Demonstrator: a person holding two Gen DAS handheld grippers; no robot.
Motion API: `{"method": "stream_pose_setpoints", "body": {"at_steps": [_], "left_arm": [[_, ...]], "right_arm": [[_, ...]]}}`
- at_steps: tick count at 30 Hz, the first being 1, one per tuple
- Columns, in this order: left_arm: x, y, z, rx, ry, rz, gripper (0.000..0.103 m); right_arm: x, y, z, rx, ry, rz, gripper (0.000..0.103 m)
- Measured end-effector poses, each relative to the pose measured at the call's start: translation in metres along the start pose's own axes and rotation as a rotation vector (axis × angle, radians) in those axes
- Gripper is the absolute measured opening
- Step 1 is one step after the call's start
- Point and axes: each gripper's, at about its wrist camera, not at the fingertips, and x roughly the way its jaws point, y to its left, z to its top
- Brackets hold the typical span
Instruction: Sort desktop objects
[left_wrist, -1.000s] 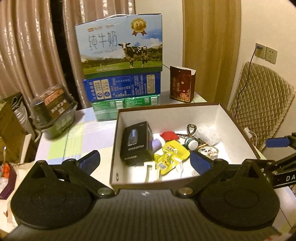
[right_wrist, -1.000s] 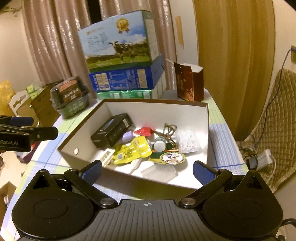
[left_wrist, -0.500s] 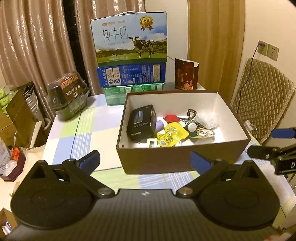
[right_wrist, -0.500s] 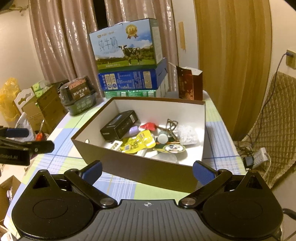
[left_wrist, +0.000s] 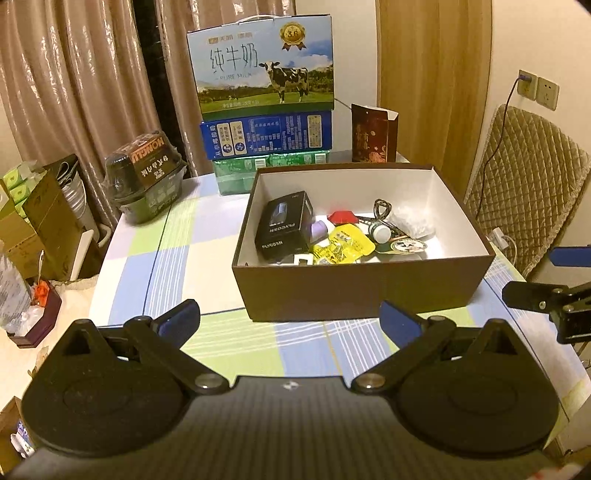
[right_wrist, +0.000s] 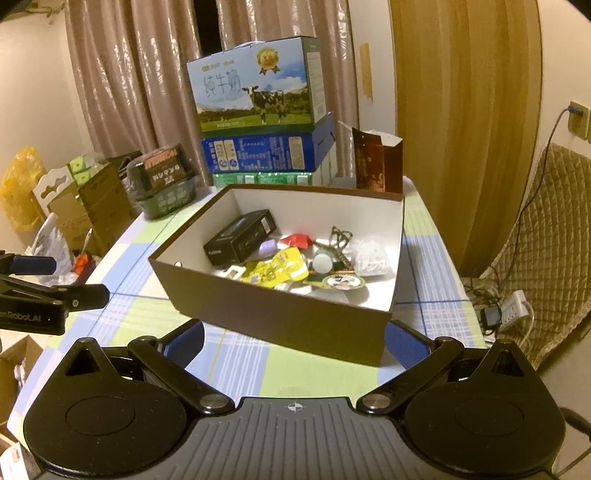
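Note:
A brown cardboard box (left_wrist: 362, 291) (right_wrist: 269, 314) with a white inside stands on the checked tablecloth. In it lie a black carton (left_wrist: 284, 225) (right_wrist: 240, 238), a yellow pouch (left_wrist: 341, 245) (right_wrist: 279, 269), a red piece (left_wrist: 341, 217), a small white-capped bottle (left_wrist: 380, 232), a round badge (left_wrist: 408, 245) and a clear bag (right_wrist: 369, 253). My left gripper (left_wrist: 290, 319) is open and empty, held back from the box's near wall. My right gripper (right_wrist: 293, 341) is open and empty too, near the box's front corner. Each gripper shows at the edge of the other's view.
Stacked milk cartons (left_wrist: 264, 110) and a dark red paper bag (left_wrist: 373, 133) stand behind the box. A wrapped black tub (left_wrist: 147, 177) sits at the table's back left. A quilted chair (left_wrist: 524, 184) is to the right; cardboard boxes (left_wrist: 33, 221) crowd the floor at left.
Both grippers have drawn back and up from over the box, so the whole box and more tablecloth now show. Both stayed open and empty.

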Motion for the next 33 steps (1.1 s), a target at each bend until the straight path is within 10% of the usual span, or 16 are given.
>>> {"method": "stream_pose_setpoints", "body": {"at_steps": [33], "left_arm": [[-0.01,-0.006,-0.048,-0.011,0.094,0.006,0.102]], "right_arm": [[-0.011,0.018,-0.04,-0.028,0.11,0.001,0.101]]}}
